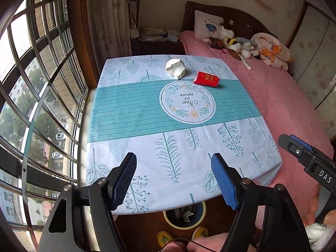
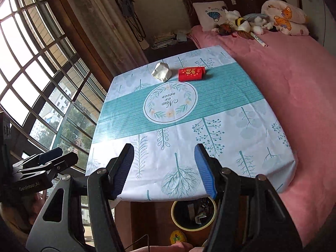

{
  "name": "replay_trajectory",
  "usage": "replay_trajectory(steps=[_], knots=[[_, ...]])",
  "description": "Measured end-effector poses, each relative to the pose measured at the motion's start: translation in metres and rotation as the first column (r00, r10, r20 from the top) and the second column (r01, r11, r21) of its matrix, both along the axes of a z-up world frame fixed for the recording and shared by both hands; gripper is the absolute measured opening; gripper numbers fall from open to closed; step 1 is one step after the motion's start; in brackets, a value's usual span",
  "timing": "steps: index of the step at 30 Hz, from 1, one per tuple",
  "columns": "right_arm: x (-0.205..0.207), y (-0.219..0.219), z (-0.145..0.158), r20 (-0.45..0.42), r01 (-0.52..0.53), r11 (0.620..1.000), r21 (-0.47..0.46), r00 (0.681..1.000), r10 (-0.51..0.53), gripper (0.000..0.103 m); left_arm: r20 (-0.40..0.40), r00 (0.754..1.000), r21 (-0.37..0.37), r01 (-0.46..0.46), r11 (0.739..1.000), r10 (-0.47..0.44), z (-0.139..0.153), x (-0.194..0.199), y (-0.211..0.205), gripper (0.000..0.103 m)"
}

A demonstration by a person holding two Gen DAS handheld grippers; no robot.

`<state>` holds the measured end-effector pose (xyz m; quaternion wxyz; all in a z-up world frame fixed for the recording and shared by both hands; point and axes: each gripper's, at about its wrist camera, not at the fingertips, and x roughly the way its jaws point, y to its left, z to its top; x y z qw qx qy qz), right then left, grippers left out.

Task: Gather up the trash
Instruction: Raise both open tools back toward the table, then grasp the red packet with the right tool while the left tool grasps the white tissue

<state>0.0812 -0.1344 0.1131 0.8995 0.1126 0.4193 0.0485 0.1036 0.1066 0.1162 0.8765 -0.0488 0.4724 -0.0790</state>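
**Paper and red box wait at twelve o'clock**

White crumpled paper (image 1: pixel 175 68) and red box (image 1: pixel 206 79) sit far across the bench (image 1: pixel 130 113). Both tools, left tool (image 1: pixel 173 180) and right tool (image 2: pixel 163 171), hang open and empty (bin (image 1: pixel 184 214) below at six). Reaching out looks next.

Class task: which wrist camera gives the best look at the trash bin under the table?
The right wrist view: the trash bin shows most of its yellow rim and contents. In the left wrist view the bin is smaller, with the table edge covering its far rim.
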Motion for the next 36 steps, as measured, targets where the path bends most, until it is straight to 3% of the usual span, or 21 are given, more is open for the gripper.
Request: replay_trajectory(steps=[4, 10, 18, 23, 28, 33, 36], knots=[[0.036, -0.001, 0.01, 0.019, 0.003, 0.997, -0.077, 1.0, -0.001, 0.057, 0.008, 1.0, 0.001, -0.012, 1.0, 0.012, 0.003, 0.034, -0.002, 0.07], [0.117, -0.013, 0.002, 0.005, -0.09, 0.981, -0.171, 0.996, 0.092, 0.057, 0.005, 0.998, 0.054, -0.067, 0.996, 0.066, -0.005, 0.098, -0.023, 0.07], [0.268, -0.034, -0.043, -0.06, -0.319, 0.904, -0.285, 0.947, 0.315, 0.057, -0.068, 0.989, 0.11, -0.124, 0.986, 0.132, -0.037, 0.22, -0.066, 0.07], [0.364, -0.047, -0.093, -0.131, -0.465, 0.832, -0.302, 0.885, 0.447, 0.057, -0.128, 0.978, 0.155, -0.146, 0.977, 0.166, -0.072, 0.291, -0.094, 0.07], [0.425, -0.042, -0.147, -0.211, -0.594, 0.733, -0.331, 0.804, 0.557, 0.057, -0.183, 0.966, 0.187, -0.147, 0.971, 0.181, -0.106, 0.345, -0.114, 0.07], [0.443, -0.033, -0.192, -0.274, -0.69, 0.634, -0.348, 0.722, 0.635, 0.056, -0.213, 0.96, 0.194, -0.14, 0.971, 0.181, -0.13, 0.382, -0.124, 0.07], [0.446, -0.031, -0.209, -0.292, -0.725, 0.597, -0.344, 0.686, 0.666, 0.042, -0.223, 0.958, 0.185, -0.138, 0.973, 0.178, -0.139, 0.403, -0.132, 0.07]])
